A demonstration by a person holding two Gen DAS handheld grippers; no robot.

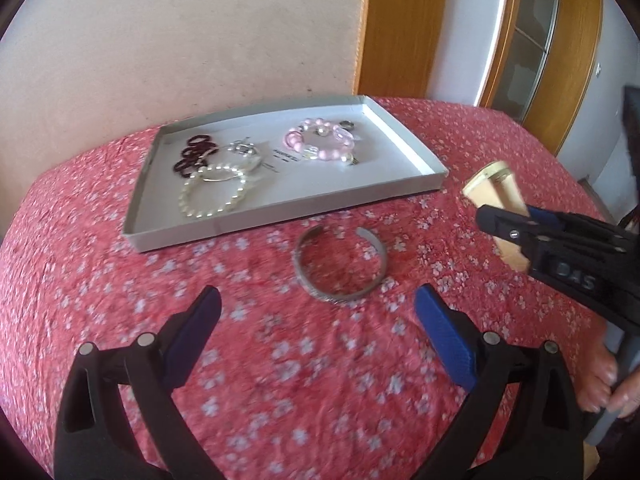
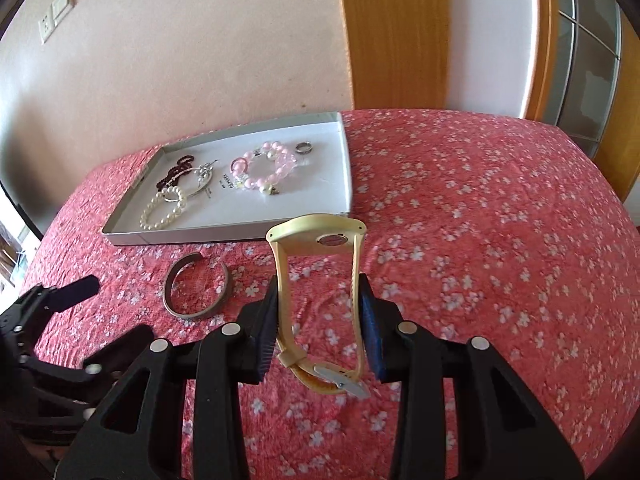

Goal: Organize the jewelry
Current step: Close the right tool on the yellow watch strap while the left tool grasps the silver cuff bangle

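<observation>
Pink floral cloth [image 2: 480, 220] covers the table, with a pale wall and a wooden door frame behind it. Near the wall a shallow white tray [image 1: 400, 140] is laid flat; a pearl bracelet [image 1: 212, 196], a pink bead bracelet [image 1: 320, 142], dark beads [image 1: 196, 154] and a small ring [image 2: 304, 147] are already gathered inside it. Just in front of the tray's near edge, on the cloth, an open metal cuff [image 1: 340, 268] is left lying flat, its gap turned toward the tray. The left gripper [image 1: 318, 320] is held spread wide and empty, with the cuff directly ahead of it and between the lines of its two fingers, so this gripper is judged the nearer one for that piece. The right gripper [image 2: 318, 328] is closed on a cream wristwatch [image 2: 316, 236], pinched across the two sides of the strap loop, with the watch face held forward toward the tray's near right corner and the buckle hanging back between the fingers. The watch is judged to be bound for the tray.
</observation>
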